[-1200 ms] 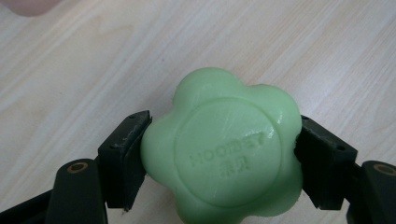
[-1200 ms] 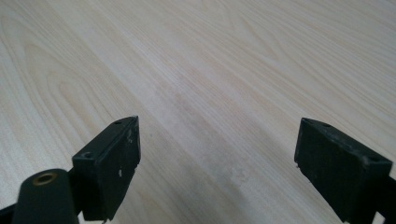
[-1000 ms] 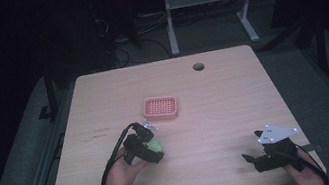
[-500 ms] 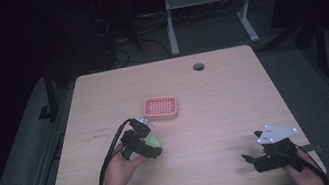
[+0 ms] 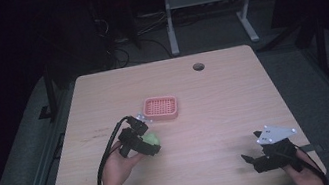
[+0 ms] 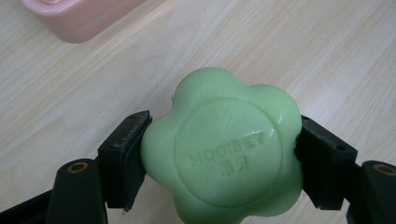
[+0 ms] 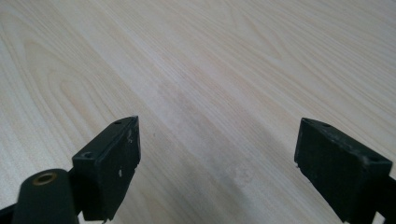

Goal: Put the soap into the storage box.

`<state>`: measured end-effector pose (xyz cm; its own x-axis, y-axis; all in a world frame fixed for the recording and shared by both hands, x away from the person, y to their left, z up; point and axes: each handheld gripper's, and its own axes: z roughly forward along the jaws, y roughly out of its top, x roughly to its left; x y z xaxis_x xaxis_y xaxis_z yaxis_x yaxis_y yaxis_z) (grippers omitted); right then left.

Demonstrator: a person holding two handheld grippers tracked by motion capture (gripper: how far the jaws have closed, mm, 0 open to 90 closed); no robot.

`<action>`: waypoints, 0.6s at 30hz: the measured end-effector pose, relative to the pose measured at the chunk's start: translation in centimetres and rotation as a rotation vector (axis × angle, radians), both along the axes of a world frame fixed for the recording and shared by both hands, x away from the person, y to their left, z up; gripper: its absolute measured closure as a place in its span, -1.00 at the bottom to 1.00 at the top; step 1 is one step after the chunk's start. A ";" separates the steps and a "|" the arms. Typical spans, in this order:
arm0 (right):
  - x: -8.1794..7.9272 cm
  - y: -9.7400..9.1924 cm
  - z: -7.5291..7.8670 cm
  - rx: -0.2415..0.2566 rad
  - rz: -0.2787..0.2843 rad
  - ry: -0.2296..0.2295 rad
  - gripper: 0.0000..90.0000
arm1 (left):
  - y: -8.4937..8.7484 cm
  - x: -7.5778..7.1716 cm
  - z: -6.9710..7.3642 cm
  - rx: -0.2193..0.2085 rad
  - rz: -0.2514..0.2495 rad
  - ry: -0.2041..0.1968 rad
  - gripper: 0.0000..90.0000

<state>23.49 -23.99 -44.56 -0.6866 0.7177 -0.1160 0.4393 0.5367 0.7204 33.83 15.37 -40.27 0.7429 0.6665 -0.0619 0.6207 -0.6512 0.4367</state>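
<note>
A green flower-shaped soap (image 6: 224, 149) with raised lettering sits between the two black jaws of my left gripper (image 6: 219, 151), which is shut on its sides. In the high view the soap (image 5: 151, 138) and the left gripper (image 5: 144, 141) are left of the table's middle, just below and left of a pink soap dish (image 5: 161, 108). A corner of that pink dish (image 6: 79, 16) shows at the top left of the left gripper view. My right gripper (image 5: 256, 150) rests near the table's front right edge, and its jaws (image 7: 217, 154) stand wide open over bare wood.
The wooden table (image 5: 226, 107) has a round cable hole (image 5: 198, 66) at its back. A black cable (image 5: 107, 158) trails from the left gripper toward the front edge. Dark floor and a white desk frame (image 5: 203, 0) lie beyond the table.
The left gripper with the soap has moved slightly forward and right, toward the pink dish. The right gripper has stayed where it was.
</note>
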 end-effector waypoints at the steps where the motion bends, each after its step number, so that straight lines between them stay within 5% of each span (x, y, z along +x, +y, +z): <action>1: 0.0 0.0 0.0 0.001 -0.001 0.001 -0.69 | 0.1 0.1 0.1 0.004 -0.007 -0.005 -0.41; 18: 0.0 -0.1 0.0 0.003 -0.002 0.000 -0.69 | 0.3 1.8 1.3 0.002 0.008 -0.001 -0.41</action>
